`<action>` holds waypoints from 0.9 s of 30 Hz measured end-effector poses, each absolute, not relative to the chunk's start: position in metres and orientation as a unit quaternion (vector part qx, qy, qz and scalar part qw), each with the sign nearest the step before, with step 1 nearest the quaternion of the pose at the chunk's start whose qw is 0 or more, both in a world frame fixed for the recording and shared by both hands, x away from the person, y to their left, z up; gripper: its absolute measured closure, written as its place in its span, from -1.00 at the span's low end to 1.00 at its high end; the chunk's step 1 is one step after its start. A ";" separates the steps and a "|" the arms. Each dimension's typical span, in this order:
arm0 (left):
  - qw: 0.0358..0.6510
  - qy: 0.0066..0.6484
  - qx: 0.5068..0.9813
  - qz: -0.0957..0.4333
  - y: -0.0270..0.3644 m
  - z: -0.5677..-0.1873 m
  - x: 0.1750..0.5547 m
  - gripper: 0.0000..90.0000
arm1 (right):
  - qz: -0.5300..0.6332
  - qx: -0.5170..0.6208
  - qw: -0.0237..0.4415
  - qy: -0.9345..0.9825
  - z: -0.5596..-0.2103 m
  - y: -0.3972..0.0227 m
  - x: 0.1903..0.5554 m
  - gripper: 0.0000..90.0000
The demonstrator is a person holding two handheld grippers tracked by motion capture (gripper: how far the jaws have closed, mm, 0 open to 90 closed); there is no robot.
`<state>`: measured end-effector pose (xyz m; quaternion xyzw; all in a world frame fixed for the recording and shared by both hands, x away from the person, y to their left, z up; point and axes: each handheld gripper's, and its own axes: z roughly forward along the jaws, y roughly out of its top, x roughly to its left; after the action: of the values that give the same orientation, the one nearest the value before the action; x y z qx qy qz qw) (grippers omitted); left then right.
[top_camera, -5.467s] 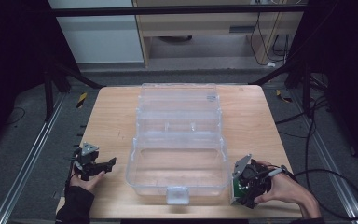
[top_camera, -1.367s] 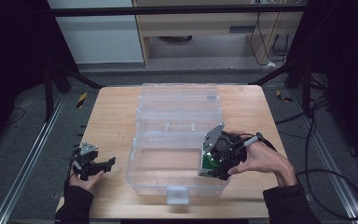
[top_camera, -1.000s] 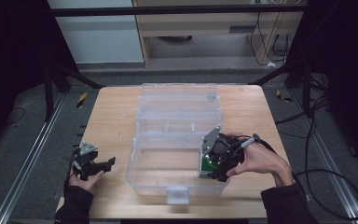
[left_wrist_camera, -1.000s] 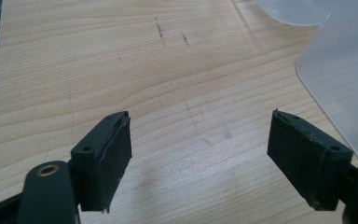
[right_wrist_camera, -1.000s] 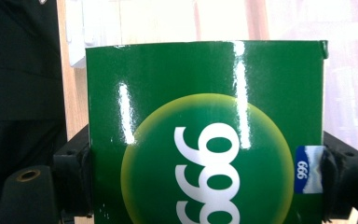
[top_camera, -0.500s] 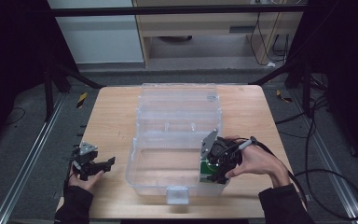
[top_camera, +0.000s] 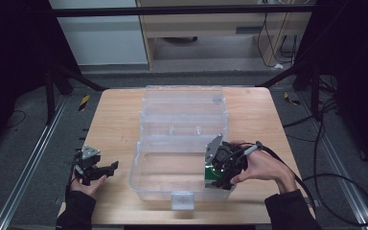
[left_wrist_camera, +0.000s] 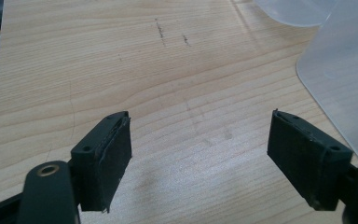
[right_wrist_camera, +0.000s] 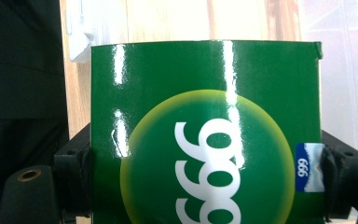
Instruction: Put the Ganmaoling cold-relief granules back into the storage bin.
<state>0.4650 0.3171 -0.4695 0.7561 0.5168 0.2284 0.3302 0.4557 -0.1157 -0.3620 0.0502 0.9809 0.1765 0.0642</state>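
A glossy green carton (right_wrist_camera: 205, 140) with a yellow-green disc and white digits sits squarely between the pads of my right gripper (right_wrist_camera: 205, 182), which is shut on its two sides. In the high view the green carton (top_camera: 214, 174) hangs in my right gripper (top_camera: 219, 176) at the right front corner of a clear plastic container (top_camera: 135, 168), just inside its wall. My left gripper (top_camera: 106, 168) rests at the table's front left, apart from the container. In its own view my left gripper (left_wrist_camera: 200, 158) stands open over bare wood, nothing between the pads.
The container's clear lid (top_camera: 182, 98) lies open toward the back, and a white latch (top_camera: 181, 200) sticks out at the front. The wooden table (top_camera: 115, 120) has bare room left of the container. Cables (top_camera: 335, 182) trail on the floor to the right.
My right gripper has carried the green carton from the table's front right corner leftward into the container's right front corner. The left gripper has stayed still.
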 end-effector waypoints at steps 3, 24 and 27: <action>0.330 0.516 0.756 0.229 0.317 -0.470 0.465 -0.53 | 0.176 0.050 0.065 0.981 -0.362 -0.115 0.455 -0.64; 0.327 0.516 0.759 0.227 0.317 -0.470 0.466 -0.53 | 0.202 0.059 0.074 0.975 -0.359 -0.116 0.463 -0.64; 0.328 0.516 0.758 0.227 0.317 -0.470 0.465 -0.53 | 0.188 0.060 0.075 0.977 -0.362 -0.115 0.464 -0.64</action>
<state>0.4654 0.3170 -0.4702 0.7583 0.5157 0.2271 0.3278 0.4641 -0.1150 -0.3623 0.0600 0.9775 0.1879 0.0752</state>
